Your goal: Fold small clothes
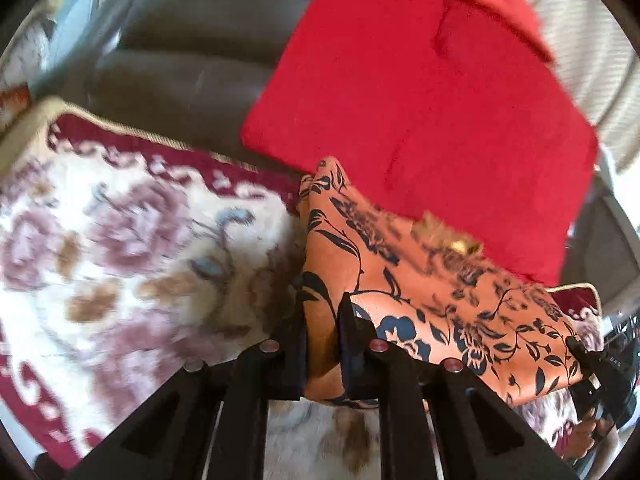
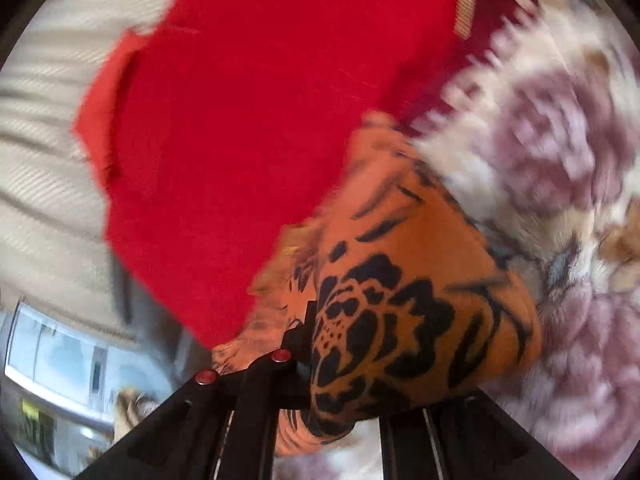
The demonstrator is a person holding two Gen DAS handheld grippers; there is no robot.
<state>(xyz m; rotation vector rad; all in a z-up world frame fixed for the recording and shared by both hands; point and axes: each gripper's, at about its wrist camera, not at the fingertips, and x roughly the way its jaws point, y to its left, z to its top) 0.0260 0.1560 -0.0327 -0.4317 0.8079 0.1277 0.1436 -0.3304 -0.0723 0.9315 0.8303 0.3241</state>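
Left gripper: clamped on an edge of the orange floral cloth | right gripper: pinching the same cloth | cloth: over flowered rug, partly under red cloth

A cream blanket with mauve flowers and a dark red border covered the surface. Behind the blanket's far edge stood a brown leather sofa. Beside the blanket, on the other side, lay a ribbed off-white cloth, and beyond that cloth a window showed, blurred.
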